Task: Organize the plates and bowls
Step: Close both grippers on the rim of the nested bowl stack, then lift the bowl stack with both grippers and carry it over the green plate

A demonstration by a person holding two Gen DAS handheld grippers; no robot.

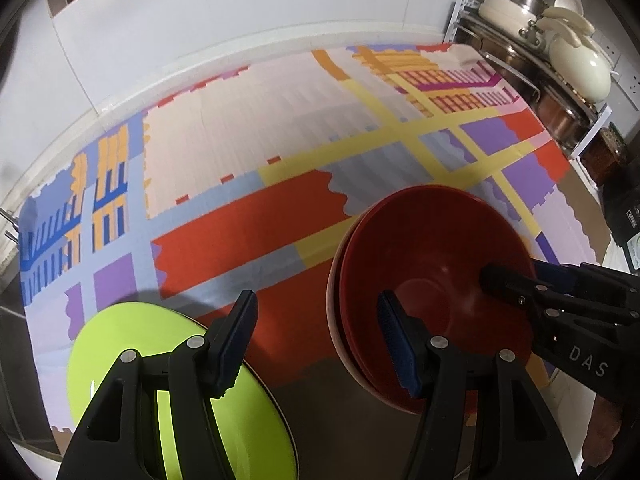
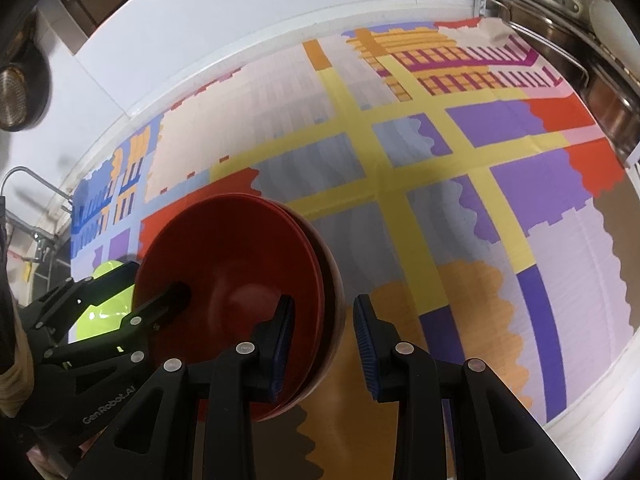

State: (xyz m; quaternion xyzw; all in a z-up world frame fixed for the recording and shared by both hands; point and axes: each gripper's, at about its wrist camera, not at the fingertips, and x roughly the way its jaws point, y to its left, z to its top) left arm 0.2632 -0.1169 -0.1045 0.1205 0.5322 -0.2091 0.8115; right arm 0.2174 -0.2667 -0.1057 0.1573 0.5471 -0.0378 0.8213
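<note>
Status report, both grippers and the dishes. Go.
Left gripper open, one finger inside the red bowl stack. Right gripper open, straddling the stack's rim. Green plate beside the stack on patterned mat. Nothing blocking.

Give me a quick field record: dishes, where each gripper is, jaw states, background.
dishes: stacked red bowls; green plate
surface: patterned mat
left gripper: open, one finger over the plate, the other over the bowls' near rim
right gripper: open, straddling the bowl stack's rim
contact: cannot tell whether the fingers touch
background: rack of pots, back right
</note>
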